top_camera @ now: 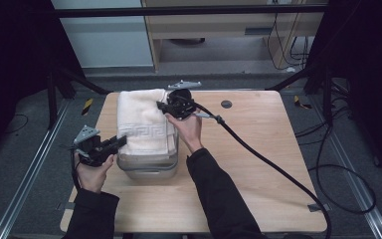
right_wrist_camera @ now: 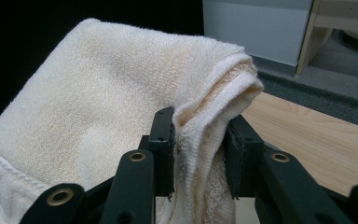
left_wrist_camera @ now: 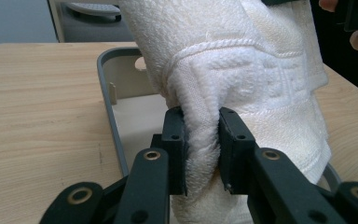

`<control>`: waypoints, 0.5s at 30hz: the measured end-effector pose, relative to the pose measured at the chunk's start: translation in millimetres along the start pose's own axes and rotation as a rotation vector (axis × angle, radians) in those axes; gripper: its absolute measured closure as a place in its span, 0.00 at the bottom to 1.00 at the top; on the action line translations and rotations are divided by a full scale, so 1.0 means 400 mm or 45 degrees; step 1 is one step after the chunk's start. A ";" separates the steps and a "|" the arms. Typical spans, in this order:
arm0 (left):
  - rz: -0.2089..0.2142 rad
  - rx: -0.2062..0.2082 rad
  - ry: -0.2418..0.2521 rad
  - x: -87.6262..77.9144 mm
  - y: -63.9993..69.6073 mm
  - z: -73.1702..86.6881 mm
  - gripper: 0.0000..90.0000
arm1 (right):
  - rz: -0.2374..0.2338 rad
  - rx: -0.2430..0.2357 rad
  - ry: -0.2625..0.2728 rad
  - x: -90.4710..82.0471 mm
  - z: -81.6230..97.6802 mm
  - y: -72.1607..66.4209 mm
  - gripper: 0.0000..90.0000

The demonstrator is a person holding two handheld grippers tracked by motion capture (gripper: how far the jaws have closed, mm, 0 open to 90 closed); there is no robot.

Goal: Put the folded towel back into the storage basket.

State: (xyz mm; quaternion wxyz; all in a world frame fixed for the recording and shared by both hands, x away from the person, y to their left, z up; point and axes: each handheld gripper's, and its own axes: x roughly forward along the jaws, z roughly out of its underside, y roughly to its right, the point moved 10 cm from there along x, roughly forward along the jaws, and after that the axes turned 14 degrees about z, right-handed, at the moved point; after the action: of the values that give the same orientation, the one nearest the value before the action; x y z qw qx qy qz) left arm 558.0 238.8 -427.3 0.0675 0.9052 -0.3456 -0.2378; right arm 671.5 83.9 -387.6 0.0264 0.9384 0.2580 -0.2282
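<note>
A folded cream towel (top_camera: 142, 122) with a key-pattern border hangs over a grey rectangular bin (top_camera: 149, 169) at the table's left middle. My left gripper (top_camera: 121, 141) is shut on the towel's near left edge; in the left gripper view the towel (left_wrist_camera: 242, 74) bunches between the jaws of the left gripper (left_wrist_camera: 203, 144), above the bin's rim (left_wrist_camera: 109, 88). My right gripper (top_camera: 163, 106) is shut on the far right corner of the towel. In the right gripper view the folded towel edge (right_wrist_camera: 121, 93) is pinched by the right gripper (right_wrist_camera: 198, 149).
The wooden table (top_camera: 258, 149) has open surface to the right, with a dark round grommet (top_camera: 226, 104) near its far edge. A thick black cable (top_camera: 278, 169) trails from my right gripper across the table to its right edge. Dark floor and cables surround the table.
</note>
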 end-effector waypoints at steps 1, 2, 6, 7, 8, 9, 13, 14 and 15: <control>-0.002 -0.001 -0.003 0.002 -0.002 0.002 0.82 | 0.004 0.002 -0.006 0.002 0.003 0.000 0.75; -0.004 -0.003 -0.008 0.004 -0.005 0.006 0.82 | 0.006 0.001 -0.010 0.007 0.007 0.000 0.75; -0.015 -0.004 -0.028 0.014 -0.012 0.017 0.82 | 0.024 -0.014 -0.025 0.015 0.018 0.001 0.75; -0.017 -0.005 -0.034 0.016 -0.013 0.020 0.82 | 0.029 -0.015 -0.029 0.017 0.021 0.001 0.75; -0.017 -0.005 -0.034 0.016 -0.013 0.020 0.82 | 0.029 -0.015 -0.029 0.017 0.021 0.001 0.75; -0.018 -0.006 -0.039 0.018 -0.015 0.023 0.82 | 0.035 -0.018 -0.040 0.020 0.026 0.000 0.75; -0.021 -0.013 -0.054 0.021 -0.020 0.030 0.82 | 0.041 -0.030 -0.048 0.026 0.034 0.000 0.75; -0.022 -0.015 -0.058 0.022 -0.020 0.032 0.82 | 0.045 -0.032 -0.055 0.028 0.040 -0.001 0.75; -0.024 -0.016 -0.062 0.023 -0.021 0.035 0.82 | 0.048 -0.034 -0.059 0.030 0.043 -0.002 0.75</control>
State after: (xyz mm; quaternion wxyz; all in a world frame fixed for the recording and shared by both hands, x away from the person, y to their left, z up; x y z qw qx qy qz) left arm 562.2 239.8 -445.4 0.0624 0.9019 -0.3372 -0.2625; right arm 673.1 87.5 -408.2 0.0491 0.9372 0.2427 -0.2458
